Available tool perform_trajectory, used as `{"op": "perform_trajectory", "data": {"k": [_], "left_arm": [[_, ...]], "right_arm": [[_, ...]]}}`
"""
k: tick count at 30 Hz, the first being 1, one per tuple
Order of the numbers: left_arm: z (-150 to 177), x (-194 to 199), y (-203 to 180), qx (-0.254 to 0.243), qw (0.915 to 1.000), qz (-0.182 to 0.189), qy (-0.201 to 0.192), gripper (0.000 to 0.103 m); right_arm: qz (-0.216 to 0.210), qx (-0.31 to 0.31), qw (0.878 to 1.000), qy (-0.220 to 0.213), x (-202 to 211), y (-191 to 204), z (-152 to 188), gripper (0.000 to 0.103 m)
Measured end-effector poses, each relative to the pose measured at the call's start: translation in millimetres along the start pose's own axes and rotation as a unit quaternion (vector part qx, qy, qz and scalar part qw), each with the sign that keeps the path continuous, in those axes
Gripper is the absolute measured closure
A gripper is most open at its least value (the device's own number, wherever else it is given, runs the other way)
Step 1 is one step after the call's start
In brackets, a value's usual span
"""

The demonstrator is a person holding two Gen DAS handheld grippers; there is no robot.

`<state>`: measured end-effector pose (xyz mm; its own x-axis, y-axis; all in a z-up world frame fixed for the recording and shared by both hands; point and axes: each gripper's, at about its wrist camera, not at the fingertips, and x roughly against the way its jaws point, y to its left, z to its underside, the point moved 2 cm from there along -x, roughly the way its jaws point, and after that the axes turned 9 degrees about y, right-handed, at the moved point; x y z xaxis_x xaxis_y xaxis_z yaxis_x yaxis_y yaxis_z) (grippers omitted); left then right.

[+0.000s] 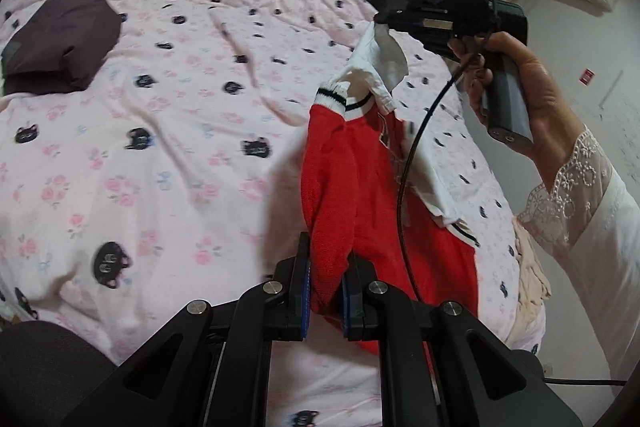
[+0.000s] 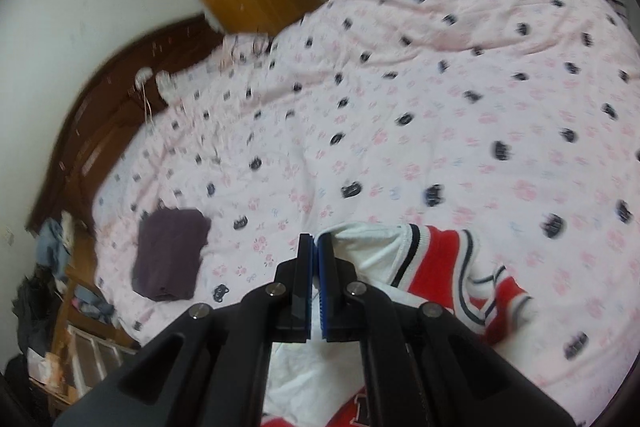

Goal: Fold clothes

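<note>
Folded dark garment (image 1: 60, 43) — apart, on bedspread (image 1: 180, 147)

My red sweater (image 1: 352, 187) runs out of sight beneath my left jaws; the bedspread (image 2: 460, 115) blurs in my right view, its dark prints unreadable.

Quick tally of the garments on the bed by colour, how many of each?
Red and white garment, held up by both grippers: 1
Dark purple folded garment, lying on the bedspread: 1
Total: 2
</note>
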<state>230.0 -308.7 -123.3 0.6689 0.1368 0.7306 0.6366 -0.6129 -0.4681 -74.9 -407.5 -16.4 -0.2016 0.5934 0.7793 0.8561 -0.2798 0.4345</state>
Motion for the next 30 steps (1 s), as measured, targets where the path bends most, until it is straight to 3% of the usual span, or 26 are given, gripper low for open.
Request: {"op": "perform_trajectory", "data": {"k": [10,12,13,15,22,28,30], "left_arm": [[12.6,11.0,69.1,0.053,0.997,-0.045,0.033,0.094],[16.2,11.2,79.6,0.062,0.9958,-0.053,0.041,0.094],[17.4,11.0,84.1,0.066,0.9952,-0.058,0.043,0.094],[18.4,11.3,92.4,0.076,0.9941,-0.06,0.047,0.094],[19.6,10.3,100.7,0.086,0.9935,-0.05,0.056,0.094],[23.7,3.7,88.7,0.072,0.9952,-0.021,0.063,0.094],[25.4,2.1,87.9,0.075,0.995,-0.009,0.065,0.093]], "right_arm": [[0.029,0.038,0.994,0.097,-144.9,64.9,-9.1,0.1],[0.029,0.039,0.992,0.117,-170.3,71.8,-3.3,0.093],[0.025,0.038,0.992,0.12,-174.5,73.4,-1.8,0.09],[0.019,0.036,0.991,0.126,-182.8,76.5,1.1,0.066],[-0.008,0.04,0.995,0.087,-131.7,63.0,-16.3,0.064],[0.037,0.033,0.989,0.141,-120.5,12.6,1.5,0.064],[0.025,0.01,0.988,0.153,-128.2,-2.6,10.6,0.063]]}}
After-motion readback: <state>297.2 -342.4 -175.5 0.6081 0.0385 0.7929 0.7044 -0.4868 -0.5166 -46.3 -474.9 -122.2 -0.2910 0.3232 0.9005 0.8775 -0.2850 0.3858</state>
